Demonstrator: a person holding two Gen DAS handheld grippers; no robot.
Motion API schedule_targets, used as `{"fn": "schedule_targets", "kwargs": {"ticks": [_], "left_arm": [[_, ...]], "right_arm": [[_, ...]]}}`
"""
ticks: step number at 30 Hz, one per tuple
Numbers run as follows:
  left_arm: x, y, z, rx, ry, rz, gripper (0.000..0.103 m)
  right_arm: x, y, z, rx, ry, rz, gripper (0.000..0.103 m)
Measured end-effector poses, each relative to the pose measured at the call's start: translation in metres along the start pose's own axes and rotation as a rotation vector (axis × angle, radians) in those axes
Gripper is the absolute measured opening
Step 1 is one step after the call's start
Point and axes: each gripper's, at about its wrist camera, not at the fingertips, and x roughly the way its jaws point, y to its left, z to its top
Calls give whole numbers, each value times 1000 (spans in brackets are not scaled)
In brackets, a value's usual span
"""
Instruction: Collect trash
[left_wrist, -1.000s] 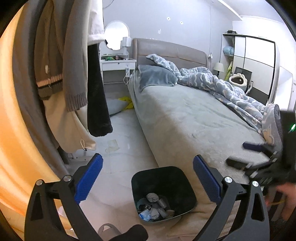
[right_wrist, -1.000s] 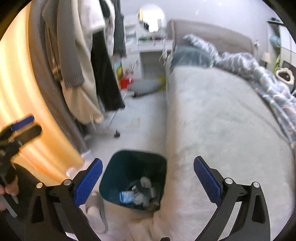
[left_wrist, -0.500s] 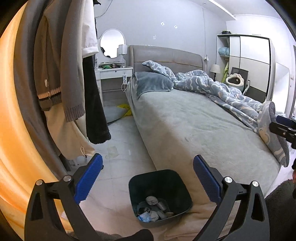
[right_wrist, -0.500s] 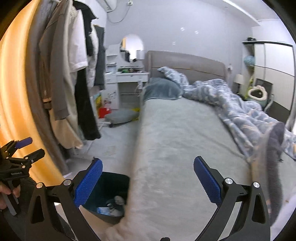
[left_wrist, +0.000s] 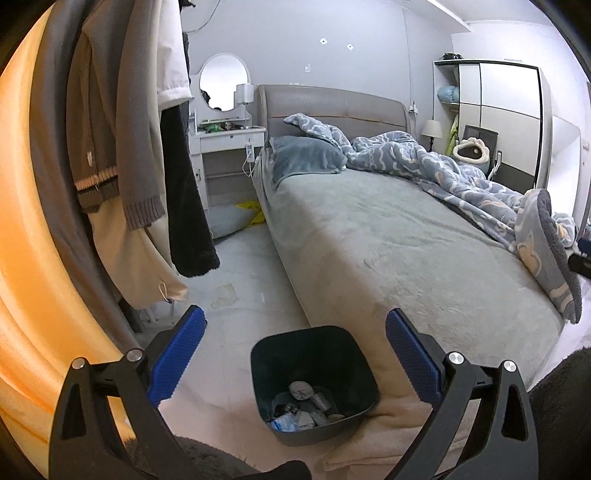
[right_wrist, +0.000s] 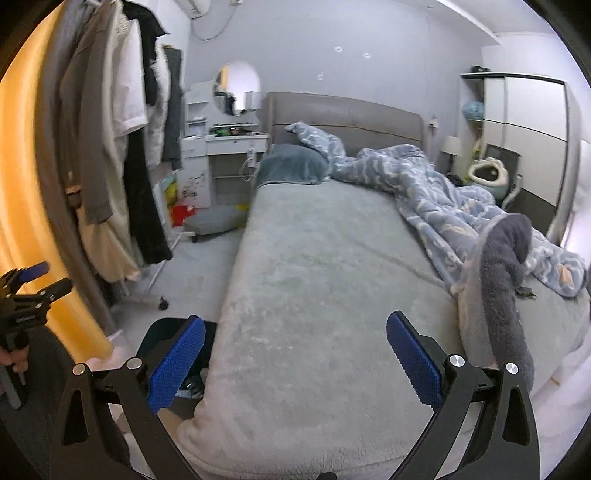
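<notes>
A dark bin (left_wrist: 314, 380) stands on the floor at the foot corner of the bed, with crumpled wrappers and other trash (left_wrist: 306, 404) in its bottom. My left gripper (left_wrist: 293, 354) is open and empty, above and in front of the bin. My right gripper (right_wrist: 295, 356) is open and empty, over the grey bed sheet (right_wrist: 325, 280). The bin (right_wrist: 162, 334) shows partly behind the right gripper's left finger. The left gripper also shows at the left edge of the right wrist view (right_wrist: 26, 291).
A clothes rack with hanging garments (left_wrist: 122, 147) stands left, beside an orange curtain (left_wrist: 22, 240). A crumpled blue duvet (right_wrist: 436, 192) lies on the bed's right side. A white vanity desk (left_wrist: 225, 147) stands behind. A scrap of paper (left_wrist: 223, 295) lies on the floor.
Both grippers have lifted and tilted up from the bin. The right gripper has swung right, over the bed. Both stayed open.
</notes>
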Motion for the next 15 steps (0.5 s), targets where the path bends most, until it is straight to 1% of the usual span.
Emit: {"fn": "schedule_targets", "kwargs": {"ticks": [2,5,15], "left_arm": [[1,0,-1,-5,5,2,100],[1,-2,-1,4,4,5,100],[3,-7,-4,-9,14,-5,100]], "right_arm": [[2,0,-2,-7,17,33,100],[-1,-1,-3,-2,21,66,100],[-6,-8,-4,12,10,75,100]]}}
